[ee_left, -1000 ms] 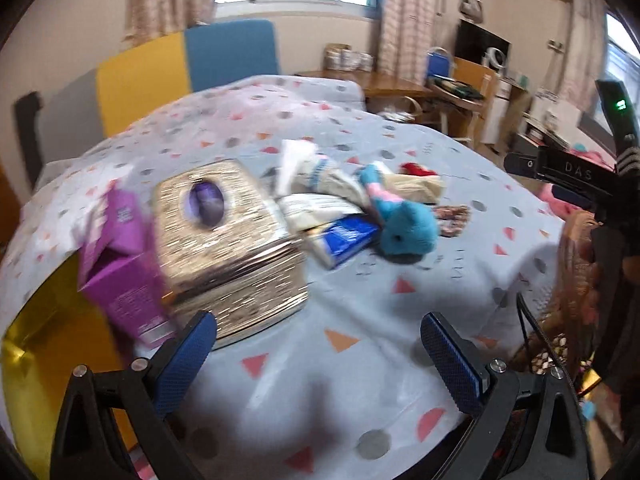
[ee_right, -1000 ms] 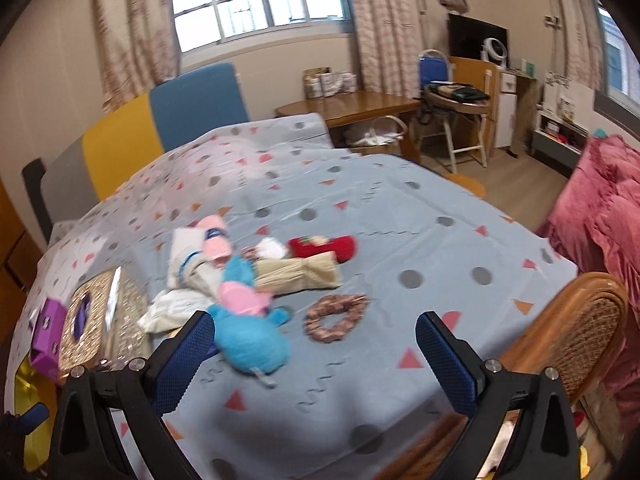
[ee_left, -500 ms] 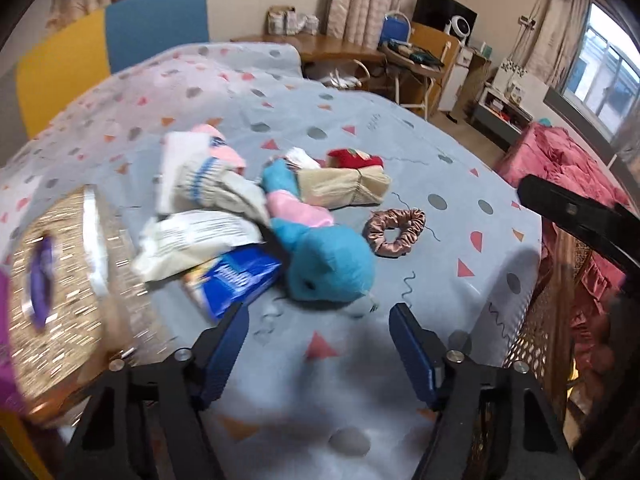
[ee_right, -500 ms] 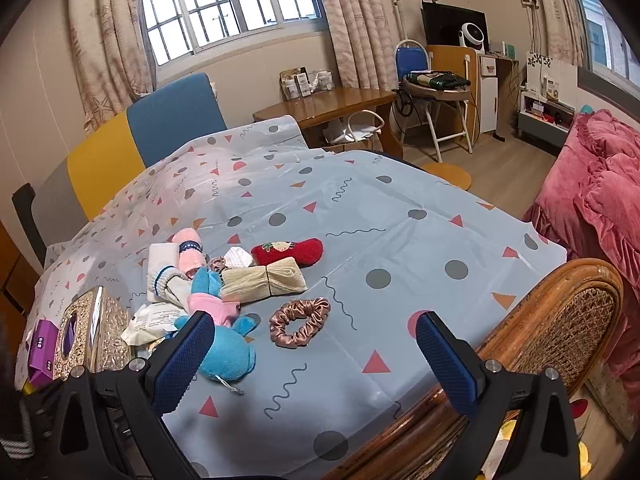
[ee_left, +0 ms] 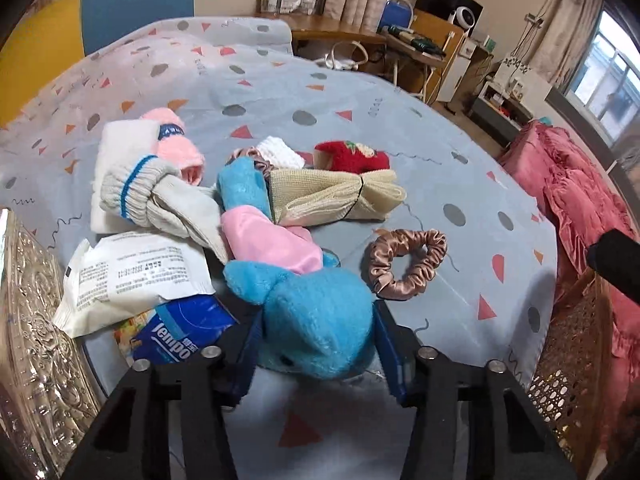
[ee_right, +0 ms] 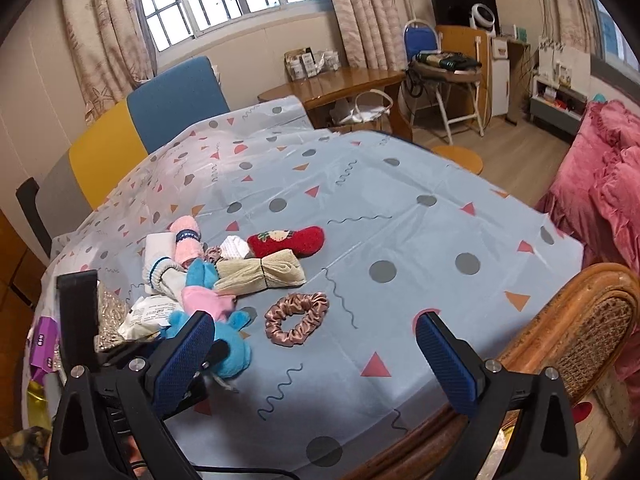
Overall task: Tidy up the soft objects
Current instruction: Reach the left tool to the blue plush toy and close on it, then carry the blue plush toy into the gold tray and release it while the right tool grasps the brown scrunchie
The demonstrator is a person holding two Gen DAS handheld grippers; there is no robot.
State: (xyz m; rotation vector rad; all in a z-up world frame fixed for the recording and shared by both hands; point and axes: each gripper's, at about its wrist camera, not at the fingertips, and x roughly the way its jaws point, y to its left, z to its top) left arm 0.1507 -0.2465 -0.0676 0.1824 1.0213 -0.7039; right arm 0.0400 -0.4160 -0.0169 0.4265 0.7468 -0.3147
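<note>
A blue plush toy [ee_left: 316, 328] with a pink middle lies head-first toward me on the dotted tablecloth [ee_left: 460, 168]. My left gripper [ee_left: 316, 334] straddles its head, jaws closing, and both blue pads touch the sides of the head. Behind the toy lie a beige mesh roll [ee_left: 336, 196], a red plush piece [ee_left: 352, 156], a blue-striped sock bundle [ee_left: 132, 192] and a pink rolled cloth [ee_left: 176, 148]. A satin scrunchie [ee_right: 297, 318] lies to the toy's right. My right gripper [ee_right: 312, 348] hovers open over the cloth near the scrunchie, holding nothing.
A white packet [ee_left: 132, 276] and a blue tissue pack [ee_left: 180, 336] lie left of the toy, beside a gold embossed tissue box [ee_left: 36, 320]. A purple carton [ee_right: 42, 344] stands past it. A wicker chair back [ee_right: 580, 320] rises at the table's right edge.
The left gripper swung right from the gold box, came down over the blue plush toy and narrowed until its pads met the head. The right gripper drifted slightly and stayed open.
</note>
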